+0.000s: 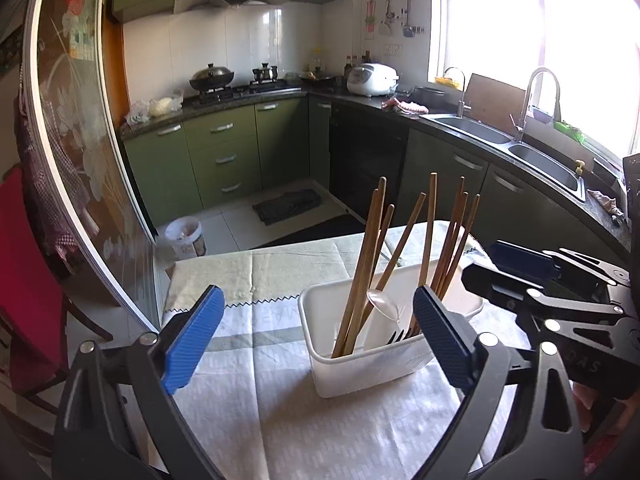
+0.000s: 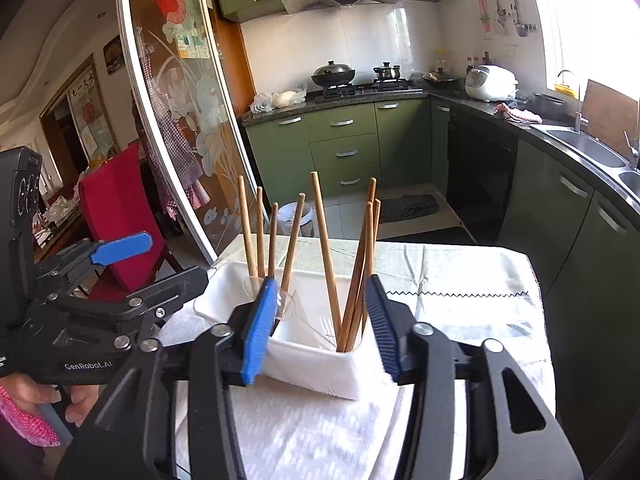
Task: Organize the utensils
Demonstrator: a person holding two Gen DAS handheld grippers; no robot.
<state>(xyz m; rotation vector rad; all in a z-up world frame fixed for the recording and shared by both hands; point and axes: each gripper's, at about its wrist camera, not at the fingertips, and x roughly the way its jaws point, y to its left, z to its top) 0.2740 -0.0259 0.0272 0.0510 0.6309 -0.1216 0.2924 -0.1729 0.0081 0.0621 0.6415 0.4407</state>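
Note:
A white rectangular bin stands on the cloth-covered table. Several wooden chopsticks lean upright in it, with a clear plastic spoon and dark fork tines. My left gripper is open wide just short of the bin, nothing between its pads. My right gripper comes in from the right beside the bin. In the right wrist view the right gripper stands partly open, its blue pads on either side of the bin's near corner without pressing it. The chopsticks rise between them. The left gripper hangs open at left.
The table's far edge drops toward the kitchen floor. A red chair and a glass sliding door stand to the left. Green cabinets, a stove and a sink counter line the back and right. A small pail sits on the floor.

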